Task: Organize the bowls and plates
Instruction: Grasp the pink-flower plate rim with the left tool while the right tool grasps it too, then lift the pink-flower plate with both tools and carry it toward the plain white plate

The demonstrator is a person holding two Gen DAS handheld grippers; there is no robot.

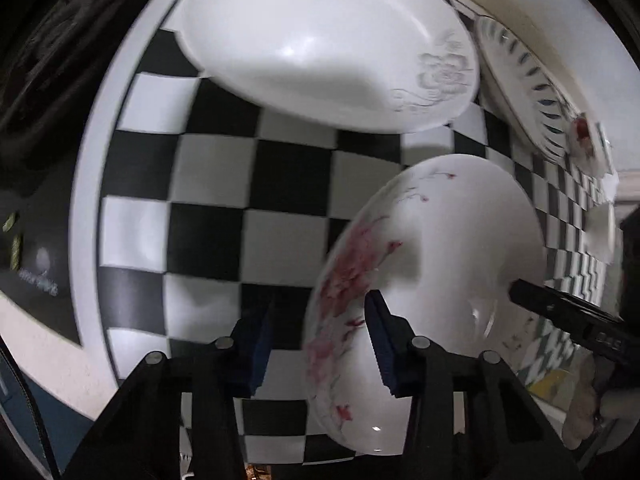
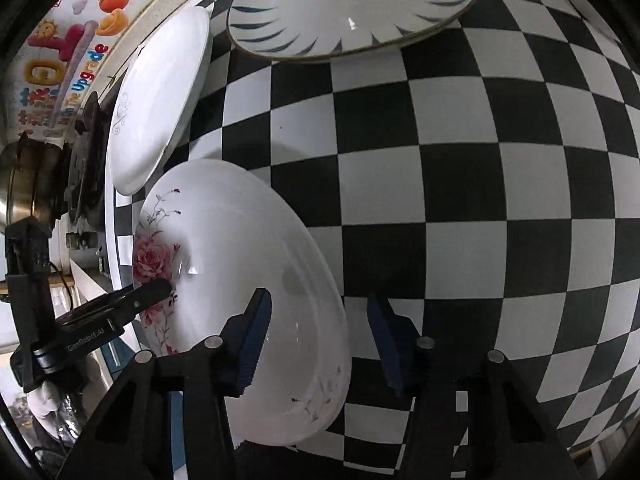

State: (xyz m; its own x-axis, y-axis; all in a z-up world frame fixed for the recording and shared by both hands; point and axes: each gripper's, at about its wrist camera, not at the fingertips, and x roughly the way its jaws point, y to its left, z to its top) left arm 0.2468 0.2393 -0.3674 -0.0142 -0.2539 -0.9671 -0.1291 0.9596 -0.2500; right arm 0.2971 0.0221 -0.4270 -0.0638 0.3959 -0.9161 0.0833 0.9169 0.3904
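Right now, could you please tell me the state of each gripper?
Left gripper: open, fingers astride the rose plate rim.
Right gripper: open, astride the same rim.

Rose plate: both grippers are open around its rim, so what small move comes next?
Probably shut the left gripper on the rose plate. Its rim already sits between the open jaws, and the right gripper straddles the opposite edge, also open. Nothing grips the plate yet, so it cannot be lifted off the checkered cloth.

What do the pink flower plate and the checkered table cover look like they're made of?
The pink flower plate looks like glazed ceramic or porcelain: glossy white with sharp highlights and a printed rose pattern, though melamine can't be ruled out. The checkered table cover looks like smooth vinyl or oilcloth: flat printed squares with a faint sheen and no visible weave.
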